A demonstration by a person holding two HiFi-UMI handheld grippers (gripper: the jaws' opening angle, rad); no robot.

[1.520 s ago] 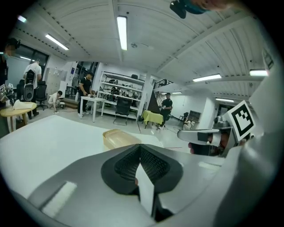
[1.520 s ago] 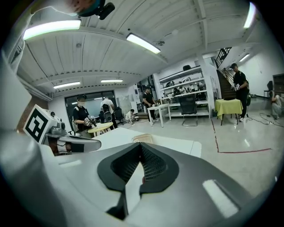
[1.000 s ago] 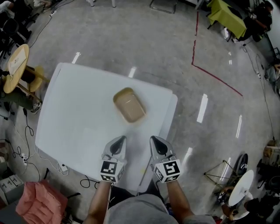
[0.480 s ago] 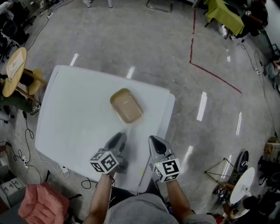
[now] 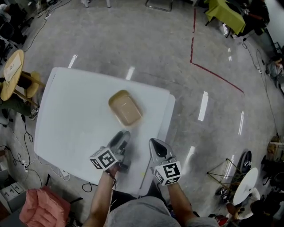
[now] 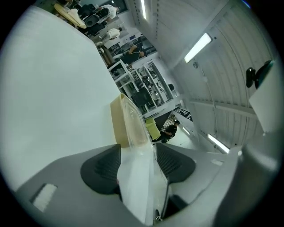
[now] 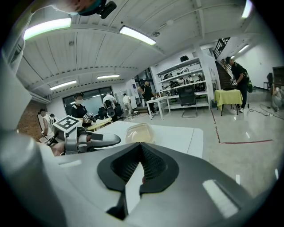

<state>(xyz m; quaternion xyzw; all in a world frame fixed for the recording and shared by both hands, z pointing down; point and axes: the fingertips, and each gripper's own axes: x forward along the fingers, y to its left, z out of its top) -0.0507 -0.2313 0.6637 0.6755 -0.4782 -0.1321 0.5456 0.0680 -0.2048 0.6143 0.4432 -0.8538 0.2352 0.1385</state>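
Nearest, by the near right corner of the white tabletop point(image 5: 66, 115): right gripper point(image 5: 153, 142), jaws pressed together, nothing between them, hanging over the right edge. Just to its left, left gripper point(image 5: 123, 134), rolled onto its side with the marker cube tilted, jaws spread, only bare tabletop showing in the gap. Close ahead of those tips and lined up with the gap, tan container point(image 5: 125, 108) with a clear lid, flat on the right half of the tabletop, nearer the far edge; touching or not, cannot tell. Farther off: round wooden table point(image 5: 11, 68) past the left edge, red floor line point(image 5: 213, 73), yellow-green covered table point(image 5: 219, 11).
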